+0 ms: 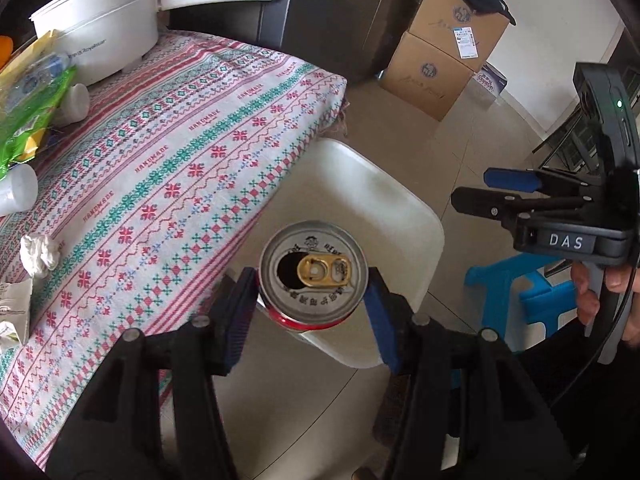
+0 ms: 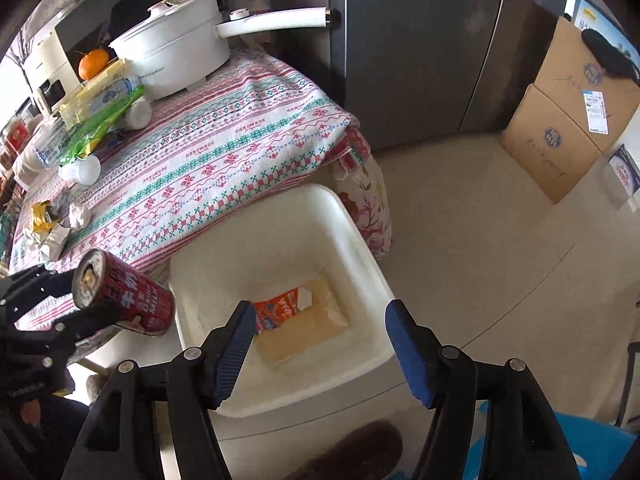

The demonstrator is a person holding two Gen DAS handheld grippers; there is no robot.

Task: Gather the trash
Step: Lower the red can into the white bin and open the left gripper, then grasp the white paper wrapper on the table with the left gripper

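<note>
My left gripper is shut on a red drink can, its opened top facing the camera, held beside the table's edge above a white bin on the floor. In the right wrist view the same can hangs left of the bin. My right gripper stands open over the bin with nothing between its fingers. An orange snack wrapper lies on the bin's bottom. Crumpled paper and a torn carton lie on the tablecloth.
The table wears a patterned cloth and carries a white pot, green packets and a white cup. Cardboard boxes stand against the far wall. A blue stool is on the floor to the right.
</note>
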